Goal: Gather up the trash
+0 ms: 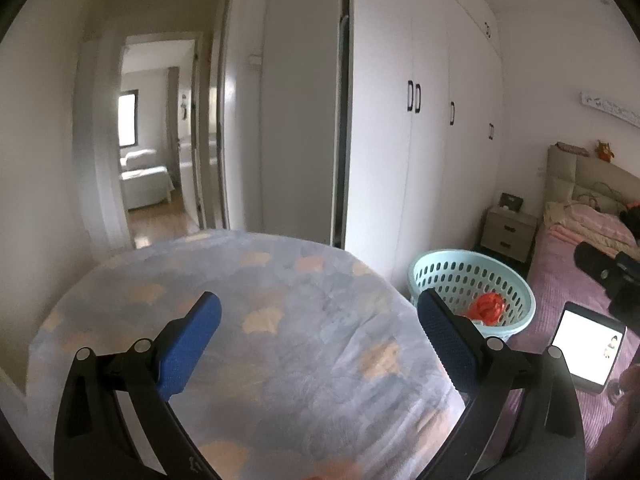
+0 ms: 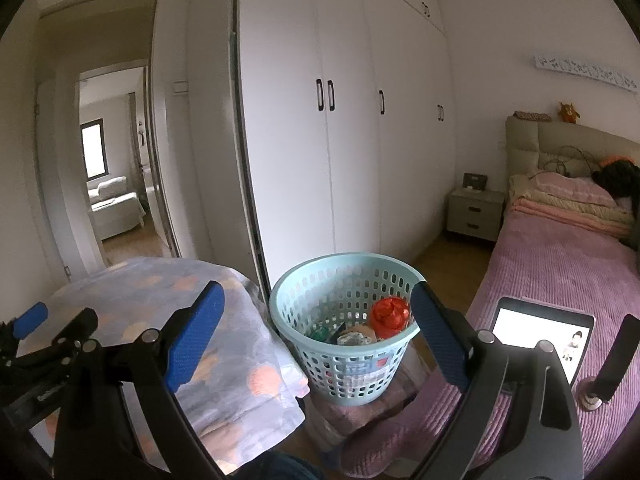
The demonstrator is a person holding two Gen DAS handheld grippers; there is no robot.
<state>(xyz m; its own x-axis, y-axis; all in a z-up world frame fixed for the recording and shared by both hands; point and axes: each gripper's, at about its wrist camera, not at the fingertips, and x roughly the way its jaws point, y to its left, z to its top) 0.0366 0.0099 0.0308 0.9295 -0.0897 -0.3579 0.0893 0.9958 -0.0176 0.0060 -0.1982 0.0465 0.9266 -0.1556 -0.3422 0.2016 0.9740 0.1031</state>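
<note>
A light blue perforated basket (image 2: 344, 360) stands between the covered table and the bed; it also shows in the left wrist view (image 1: 472, 280). Inside it lie a crumpled red bag (image 2: 390, 314) and several other bits of trash (image 2: 352, 336); the red bag shows in the left wrist view too (image 1: 486, 309). My left gripper (image 1: 320, 340) is open and empty above the blanket-covered table (image 1: 248, 312). My right gripper (image 2: 316, 332) is open and empty, just in front of the basket. The left gripper's blue pad (image 2: 30, 322) shows at the far left of the right wrist view.
A bed with a pink cover (image 2: 560, 264) lies to the right, with a lit tablet (image 2: 540, 332) on it. White wardrobes (image 2: 348, 120) and a bedside cabinet (image 2: 474, 212) stand behind the basket. An open doorway (image 2: 116, 184) is at the left.
</note>
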